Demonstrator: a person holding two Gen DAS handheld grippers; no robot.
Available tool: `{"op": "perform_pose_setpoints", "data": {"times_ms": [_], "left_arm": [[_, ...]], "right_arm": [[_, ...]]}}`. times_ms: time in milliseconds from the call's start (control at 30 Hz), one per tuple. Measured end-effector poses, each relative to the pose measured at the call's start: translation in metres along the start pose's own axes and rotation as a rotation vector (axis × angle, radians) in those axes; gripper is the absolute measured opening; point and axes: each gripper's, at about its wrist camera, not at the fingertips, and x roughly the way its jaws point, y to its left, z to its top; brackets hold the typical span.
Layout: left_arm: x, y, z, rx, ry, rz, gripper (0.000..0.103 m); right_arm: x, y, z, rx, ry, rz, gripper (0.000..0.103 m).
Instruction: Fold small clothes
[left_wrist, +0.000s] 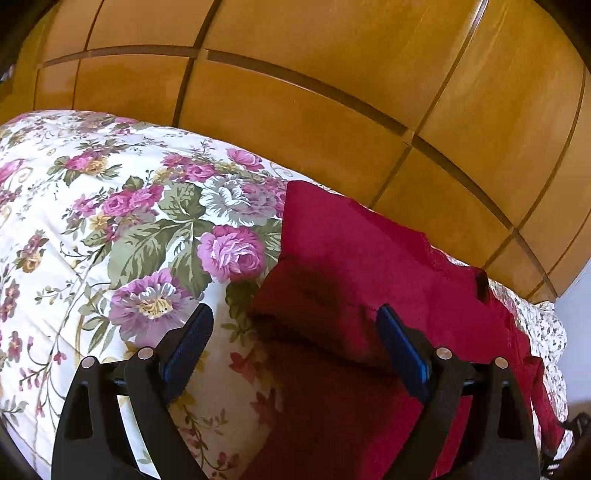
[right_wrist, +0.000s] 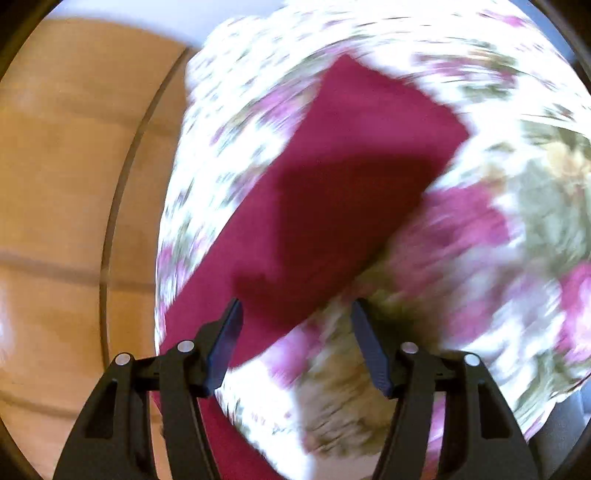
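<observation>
Floral bedspread (left_wrist: 110, 229) carries your dark red garment (left_wrist: 351, 258); your left gripper (left_wrist: 295, 325) and right gripper (right_wrist: 295, 317) both gape, holding nothing.

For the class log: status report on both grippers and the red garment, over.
Left gripper open, empty. Right gripper open, empty. Dark red cloth garment flat on floral bedspread. Nothing in the way.

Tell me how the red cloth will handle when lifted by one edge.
The red cloth is probably floppy: it lies in soft folds on the bedspread. Likely light, since it looks thin. It may unfold when lifted, as nothing visibly holds its layers together.
</observation>
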Motion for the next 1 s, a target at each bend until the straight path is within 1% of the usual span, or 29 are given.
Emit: {"op": "perform_pose_setpoints", "data": {"times_ms": [100,133,200,267,333,367,400,500,600,700,800,900,1000], "left_arm": [[0.007,-0.001,0.001,-0.007,0.019,0.003,0.091],[0.010,-0.001,0.002,-0.008,0.025,0.003,0.091],[0.014,-0.001,0.002,-0.009,0.038,0.017,0.091],[0.016,-0.001,0.003,-0.006,0.042,0.012,0.091],[0.016,-0.002,0.003,-0.001,0.042,-0.005,0.092],[0.017,-0.002,0.002,0.001,0.045,-0.012,0.093],[0.018,-0.003,0.002,0.001,0.049,-0.013,0.093],[0.018,-0.003,0.002,-0.002,0.054,-0.019,0.093],[0.019,-0.003,0.002,-0.006,0.055,-0.022,0.093],[0.020,-0.002,0.001,-0.007,0.064,-0.019,0.093],[0.022,-0.001,0.002,-0.008,0.066,-0.020,0.093],[0.022,0.000,0.002,-0.011,0.063,-0.023,0.093],[0.022,0.001,0.001,-0.013,0.063,-0.027,0.093]], "right_arm": [[-0.012,-0.014,0.019,0.086,-0.059,0.044,0.056],[-0.016,-0.016,0.026,0.098,-0.083,0.045,0.056],[-0.018,-0.022,0.037,0.102,-0.105,0.028,0.055],[-0.017,-0.031,0.046,0.128,-0.098,0.019,0.044],[-0.016,-0.040,0.051,0.163,-0.092,0.024,0.022],[-0.017,-0.044,0.052,0.165,-0.092,0.024,0.017],[-0.019,-0.045,0.053,0.160,-0.092,0.023,0.009],[-0.025,-0.037,0.054,0.140,-0.104,0.036,0.007],[-0.030,-0.019,0.053,0.100,-0.130,0.068,0.007],[-0.035,0.007,0.044,0.047,-0.128,0.108,0.007],[-0.037,0.042,0.029,-0.058,-0.129,0.138,0.007],[-0.037,0.088,0.005,-0.222,-0.124,0.174,0.007],[-0.028,0.123,-0.019,-0.337,-0.103,0.193,0.007]]}}
